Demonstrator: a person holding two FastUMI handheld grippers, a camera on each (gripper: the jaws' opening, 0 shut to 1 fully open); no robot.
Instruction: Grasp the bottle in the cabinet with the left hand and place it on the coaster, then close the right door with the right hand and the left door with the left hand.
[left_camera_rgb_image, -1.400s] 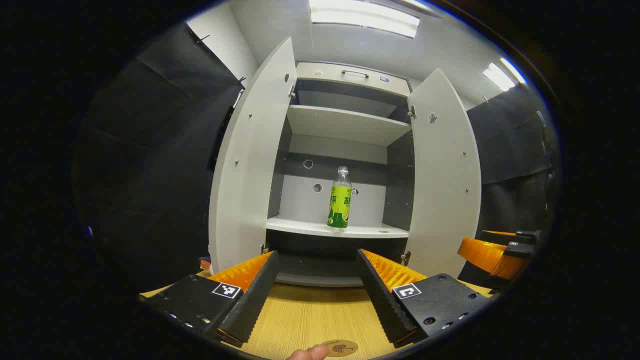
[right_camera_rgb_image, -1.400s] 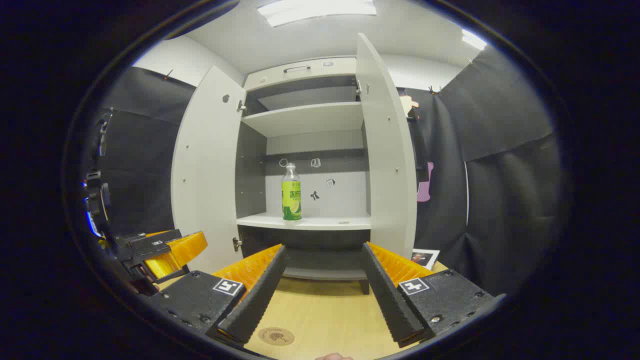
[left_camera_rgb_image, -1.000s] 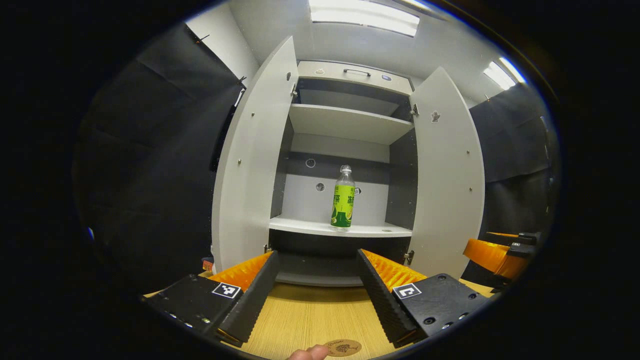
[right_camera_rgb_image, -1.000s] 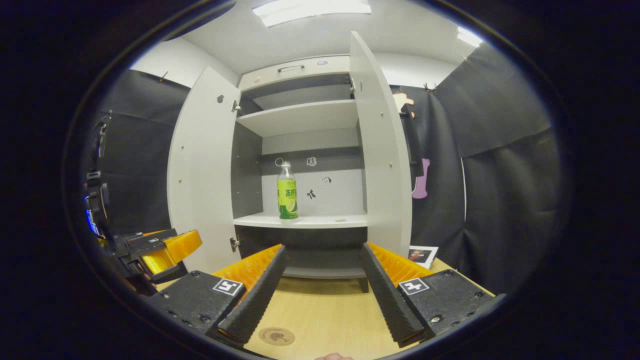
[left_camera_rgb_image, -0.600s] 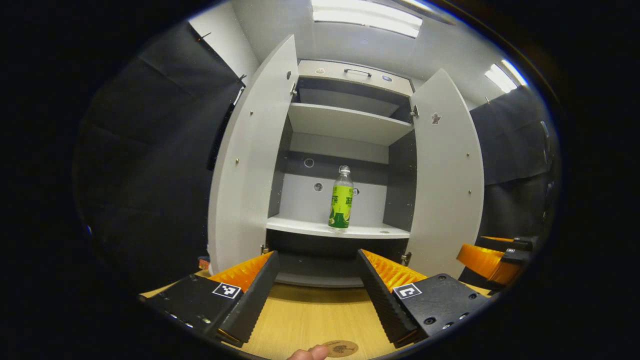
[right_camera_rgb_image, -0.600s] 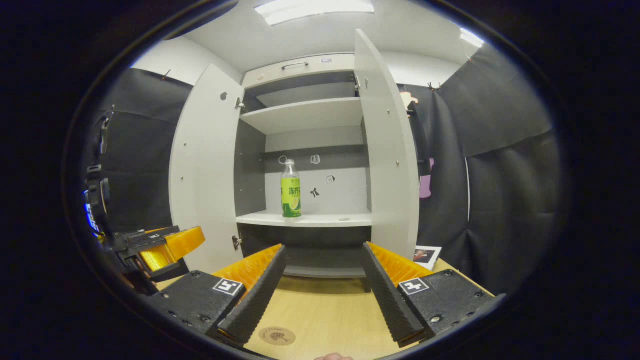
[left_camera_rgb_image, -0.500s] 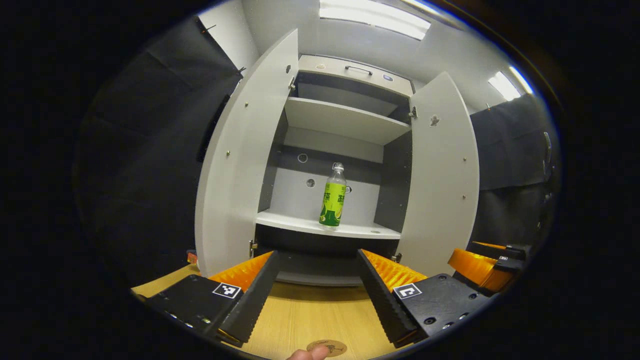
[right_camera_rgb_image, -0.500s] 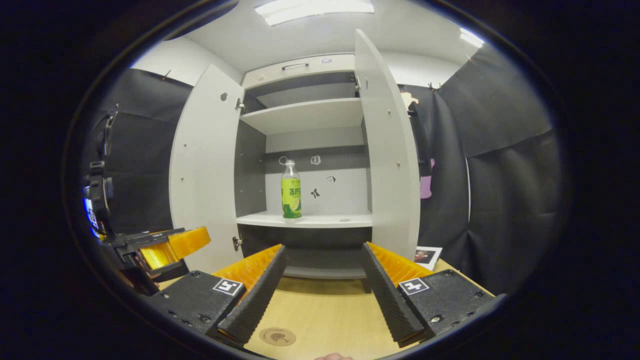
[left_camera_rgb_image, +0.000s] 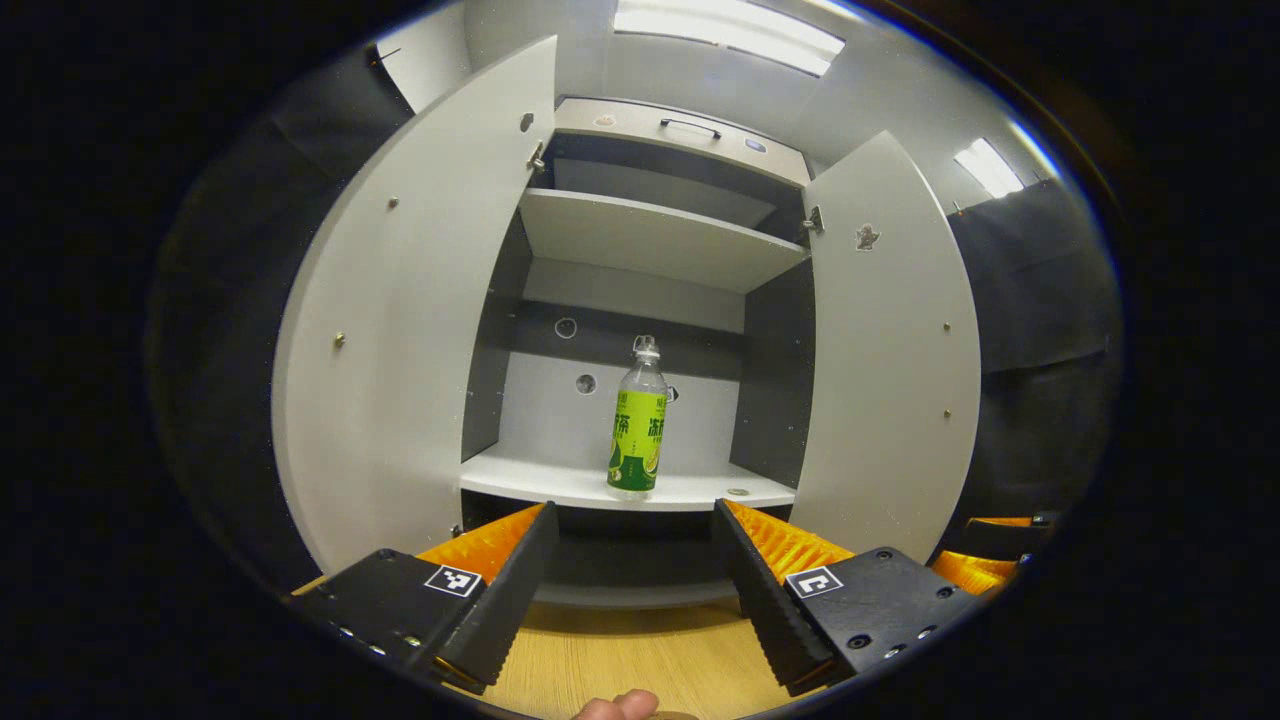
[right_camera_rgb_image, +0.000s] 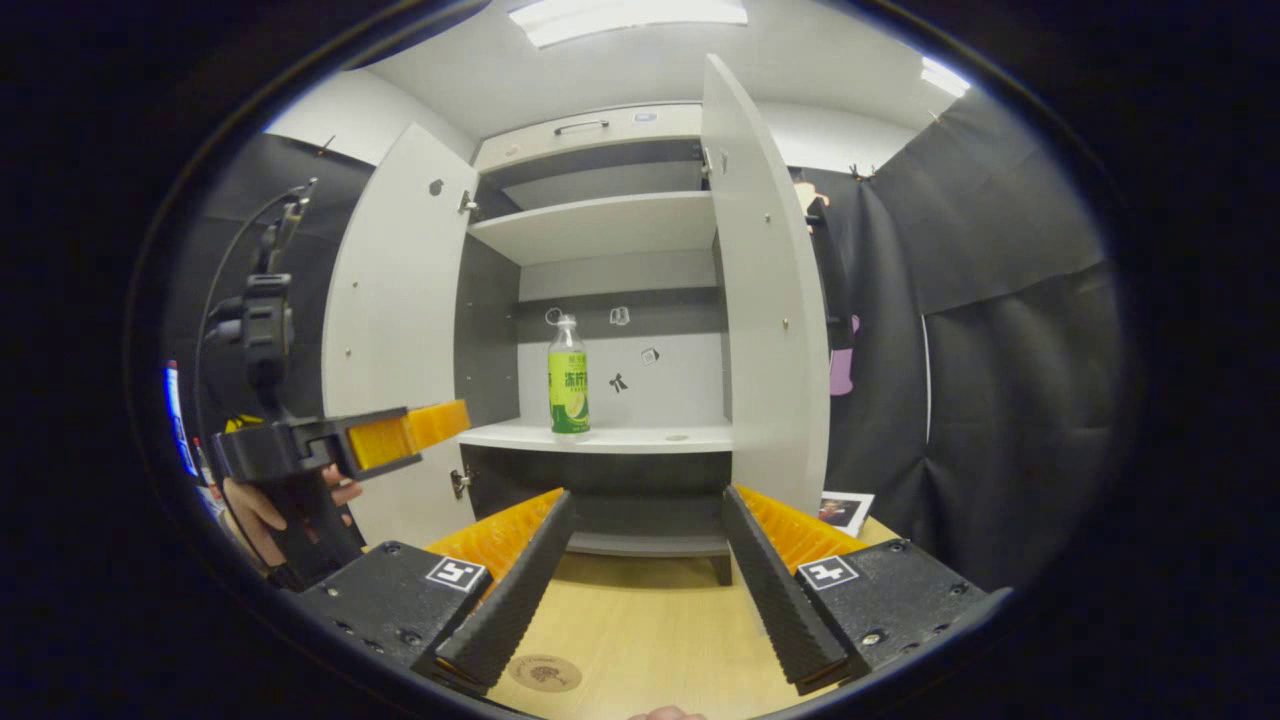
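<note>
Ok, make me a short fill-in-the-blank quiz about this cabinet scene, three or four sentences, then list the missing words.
1. The bottle stands upright on the cabinet's ____ shelf.
2. Both cabinet doors, the left door and the right door, are ____.
3. The left tool has its fingers apart, so it is ____.
4. In the right gripper view, the coaster lies on the wooden ____.

Missing words: lower; open; open; table
</note>
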